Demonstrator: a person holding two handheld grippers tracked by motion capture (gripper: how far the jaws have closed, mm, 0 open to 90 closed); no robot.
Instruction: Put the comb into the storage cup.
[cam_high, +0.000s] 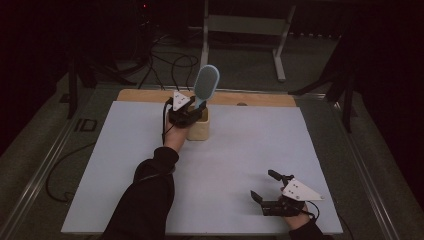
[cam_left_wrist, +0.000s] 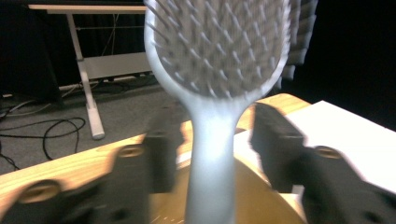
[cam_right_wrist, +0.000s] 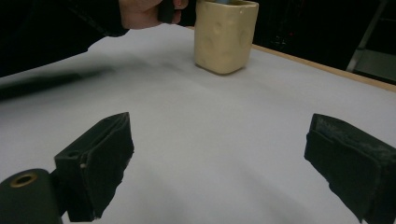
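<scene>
Pale blue plastic hairbrush (cam_high: 206, 84), one item, stood handle-down in a cream cup (cam_high: 198, 125) near the far edge of the table (cam_high: 240, 150); head upright and clear above the cup's rim, bristle side toward the left gripper view.

Left arm: dark sleeve (cam_high: 147, 195) stretched forward across the white table cover, hand wrapped round the body of the left tongs (cam_high: 192, 107), which sat at the cup's near-left rim, level with the brush handle.

Left tongs: half open. In the left gripper view the two black jaws stood either side of the handle (cam_left_wrist: 210, 158), with a visible gap on each side (neither pad pressed on it). Nothing was gripped.

Right hand: low at the near right corner of the table, well apart from the cup, wrist just showing at the table's edge.

Right tongs (cam_high: 264, 186): wide open, jaws spread over bare white cover, touching and holding nothing; they pointed left and forward, with the cup (cam_right_wrist: 226, 35) and the other hand (cam_right_wrist: 147, 11) seen farther off.

Markings: no brand, label or writing legible on brush, cup or tongs.
</scene>
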